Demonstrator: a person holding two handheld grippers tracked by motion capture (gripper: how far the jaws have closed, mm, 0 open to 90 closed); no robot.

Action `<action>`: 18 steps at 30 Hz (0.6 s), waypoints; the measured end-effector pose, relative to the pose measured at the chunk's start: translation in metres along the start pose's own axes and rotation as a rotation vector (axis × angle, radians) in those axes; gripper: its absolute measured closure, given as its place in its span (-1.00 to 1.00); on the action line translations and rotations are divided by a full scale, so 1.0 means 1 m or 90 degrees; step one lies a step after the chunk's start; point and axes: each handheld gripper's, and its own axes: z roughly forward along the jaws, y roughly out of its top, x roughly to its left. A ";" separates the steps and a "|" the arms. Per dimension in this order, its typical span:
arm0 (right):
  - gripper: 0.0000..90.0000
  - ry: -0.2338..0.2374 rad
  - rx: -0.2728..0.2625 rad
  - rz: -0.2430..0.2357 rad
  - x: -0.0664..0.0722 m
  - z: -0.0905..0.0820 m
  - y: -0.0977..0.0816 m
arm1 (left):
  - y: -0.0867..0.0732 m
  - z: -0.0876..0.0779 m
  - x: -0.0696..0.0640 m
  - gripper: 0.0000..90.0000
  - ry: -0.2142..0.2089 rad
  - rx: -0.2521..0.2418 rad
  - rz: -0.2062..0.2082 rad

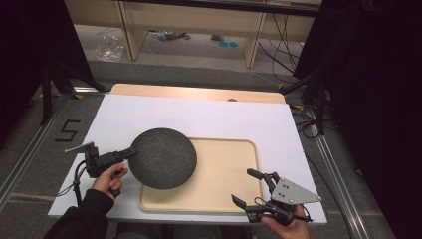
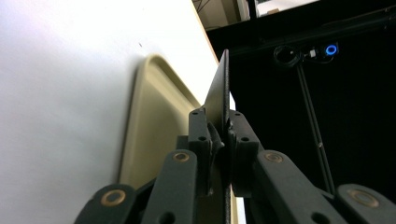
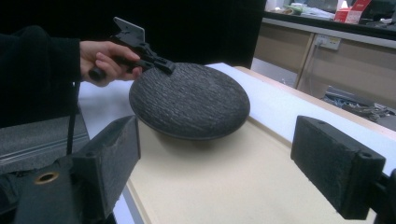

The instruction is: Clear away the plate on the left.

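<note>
Left gripper (image 1: 130, 152), high view: jaws clamped on the left rim of the dark round plate (image 1: 163, 158), which is tilted over the tray's (image 1: 234, 199) left part; right gripper (image 1: 253, 186) spread wide at the tray's near right corner. Left gripper view: plate (image 2: 219, 93) edge-on, pinched between the pads. Right gripper view: plate (image 3: 189, 100) ahead, well apart from its parted jaws.

My black left gripper (image 1: 130, 152) has a dark grey plate (image 1: 163, 158) — ridged, woven-looking texture — beige tray (image 1: 234, 169), white tabletop (image 1: 164, 114).
</note>
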 end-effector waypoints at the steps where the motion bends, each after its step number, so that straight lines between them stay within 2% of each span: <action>1: -0.63 0.000 0.002 -0.001 0.000 0.000 0.000 | -0.002 0.003 -0.001 0.83 -0.003 0.005 -0.001; 2: -0.63 0.001 0.001 -0.002 0.001 0.000 0.000 | -0.004 0.005 -0.001 0.83 -0.001 0.013 0.004; 4: -0.63 0.001 0.002 0.000 0.000 -0.001 0.000 | -0.009 0.011 -0.004 0.82 -0.006 0.017 -0.002; 8: -0.63 -0.003 0.000 0.000 0.000 -0.001 0.000 | -0.017 0.019 -0.006 0.81 -0.005 0.035 0.011; 9: -0.63 -0.001 0.007 0.002 0.000 -0.001 0.000 | -0.019 0.022 -0.009 0.80 -0.006 0.037 -0.002; 11: -0.63 -0.002 0.001 0.000 0.000 0.000 0.000 | -0.022 0.026 -0.010 0.79 -0.005 0.044 -0.006; 12: -0.63 0.000 0.003 -0.002 0.000 0.000 -0.001 | -0.023 0.028 -0.009 0.79 -0.009 0.049 0.004; 15: -0.63 0.000 0.003 -0.002 0.000 0.000 0.000 | -0.027 0.036 -0.010 0.78 -0.004 0.052 0.000; 16: -0.63 0.001 0.004 -0.004 0.000 0.000 0.000 | -0.028 0.038 -0.011 0.78 0.000 0.061 -0.003; 18: -0.63 0.001 0.004 0.000 0.001 0.000 0.000 | -0.030 0.043 -0.009 0.77 0.000 0.062 0.003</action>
